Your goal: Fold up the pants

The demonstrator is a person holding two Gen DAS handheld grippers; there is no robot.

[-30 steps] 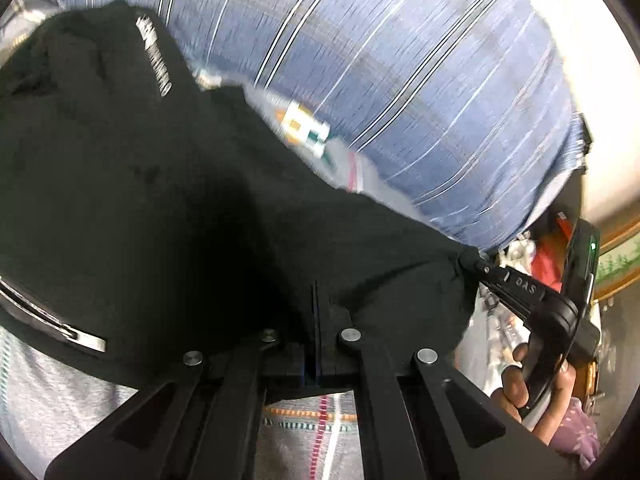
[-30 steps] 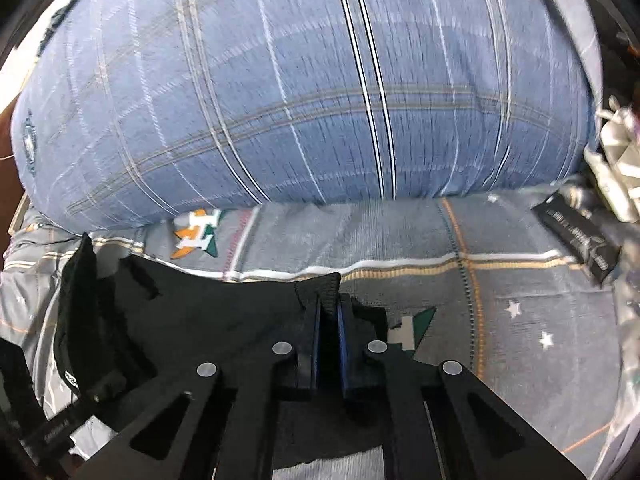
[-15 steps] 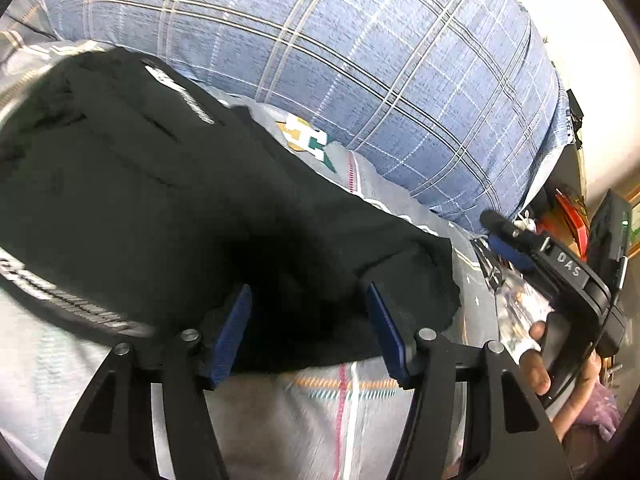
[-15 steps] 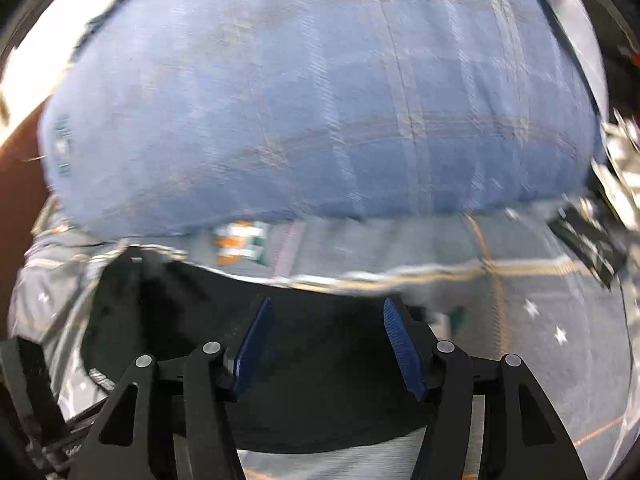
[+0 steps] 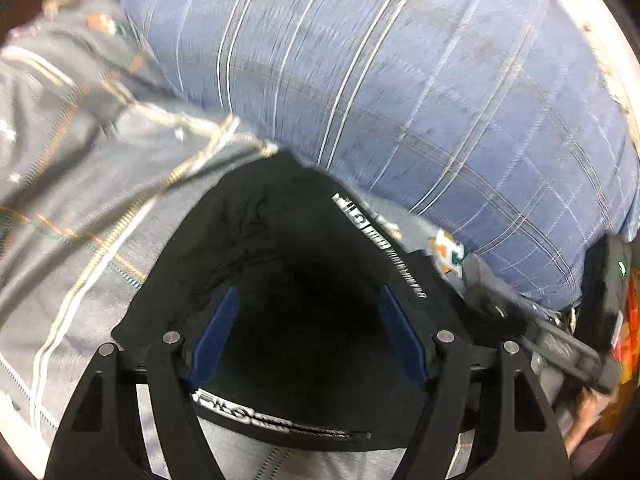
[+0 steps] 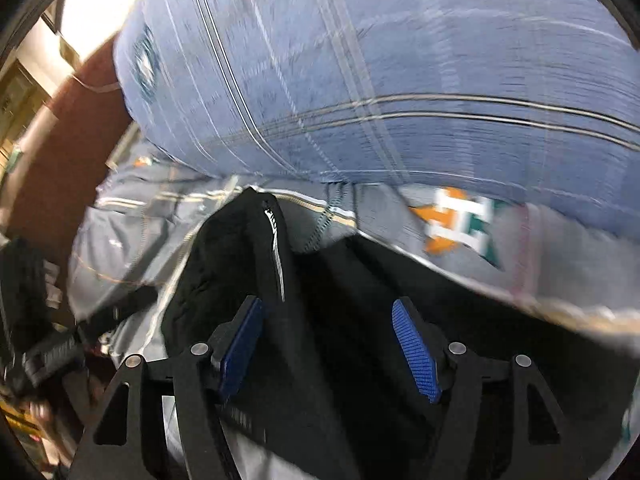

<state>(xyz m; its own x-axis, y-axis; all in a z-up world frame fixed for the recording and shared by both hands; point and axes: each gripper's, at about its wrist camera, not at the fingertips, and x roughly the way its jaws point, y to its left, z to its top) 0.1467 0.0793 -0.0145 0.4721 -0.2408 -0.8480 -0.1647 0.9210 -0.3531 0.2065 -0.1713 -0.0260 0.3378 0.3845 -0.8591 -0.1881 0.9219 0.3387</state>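
The black pants [image 5: 288, 248] lie folded on the grey patterned bedsheet [image 5: 72, 168], with white lettering along one edge and a zip pocket near the front. My left gripper [image 5: 306, 312] is open just above them, holding nothing. In the right wrist view the same pants [image 6: 340, 300] lie under my right gripper [image 6: 326, 320], which is also open and empty. The right gripper also shows at the right edge of the left wrist view [image 5: 560, 344], and the left gripper at the left edge of the right wrist view [image 6: 48, 356].
A large blue plaid pillow [image 5: 420, 92] lies right behind the pants, also in the right wrist view [image 6: 400, 72]. A dark red headboard or wall [image 6: 52, 160] stands at the left. Clutter [image 5: 624, 320] sits at the bed's right side.
Both grippers were shut on the pants' edge a second ago, then opened and let go. Both have since swung left over the folded pants; the views are motion-blurred.
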